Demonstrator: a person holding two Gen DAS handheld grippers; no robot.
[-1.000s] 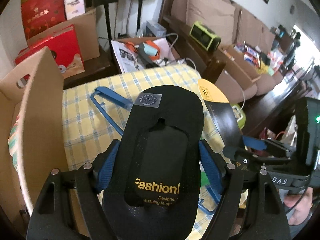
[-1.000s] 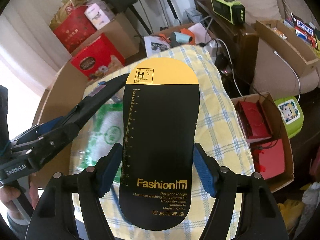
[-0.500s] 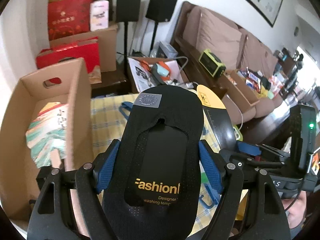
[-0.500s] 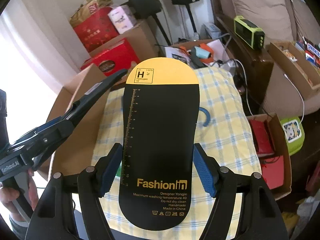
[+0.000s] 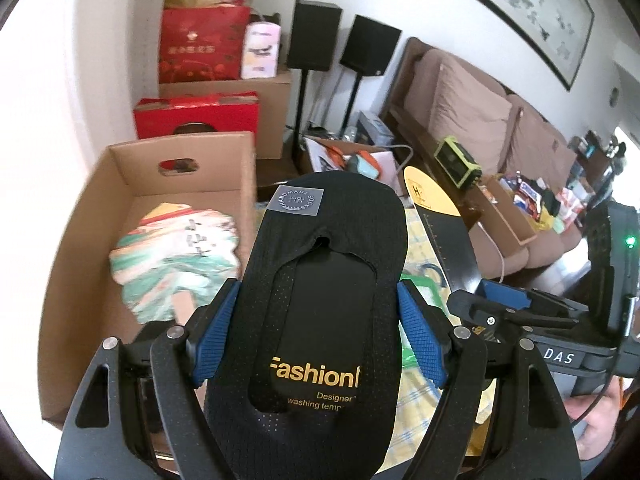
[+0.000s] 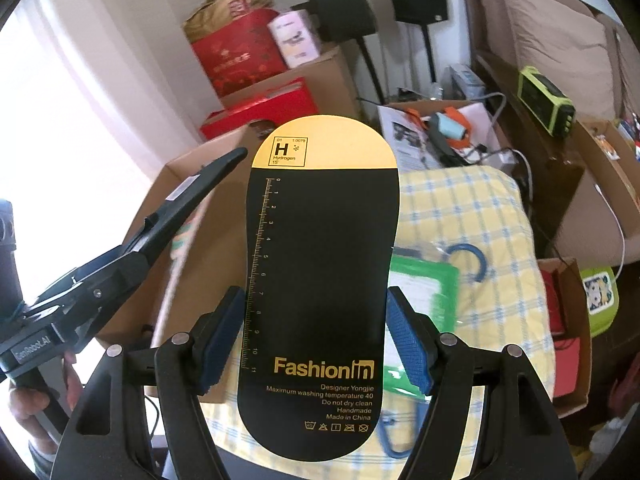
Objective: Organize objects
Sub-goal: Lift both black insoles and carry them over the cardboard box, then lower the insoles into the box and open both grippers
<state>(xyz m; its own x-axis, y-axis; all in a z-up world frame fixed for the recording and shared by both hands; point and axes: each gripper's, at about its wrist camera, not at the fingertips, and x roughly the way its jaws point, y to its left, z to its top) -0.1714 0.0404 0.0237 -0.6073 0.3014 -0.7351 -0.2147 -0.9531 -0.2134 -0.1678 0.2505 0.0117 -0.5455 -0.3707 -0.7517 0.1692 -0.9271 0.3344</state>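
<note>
My left gripper (image 5: 320, 320) is shut on a black sock on its card (image 5: 324, 280) and holds it in the air beside the open cardboard box (image 5: 80, 240). My right gripper (image 6: 316, 332) is shut on a black and yellow sock card (image 6: 320, 260) above the yellow checked table (image 6: 480, 208). The right gripper and its card (image 5: 432, 208) show at the right of the left wrist view. The left gripper (image 6: 120, 256) with its sock shows at the left of the right wrist view.
A painted paper fan (image 5: 176, 252) lies in the box. A green-edged clear pouch (image 6: 424, 296) and a blue ring (image 6: 464, 262) lie on the table. Red gift boxes (image 5: 196, 116), speakers (image 5: 316, 36) and a brown sofa (image 5: 480, 112) stand behind.
Both grippers have risen and tilted up with their sock cards. The left one has moved left toward the cardboard box, so the box's inside and the fan now show.
</note>
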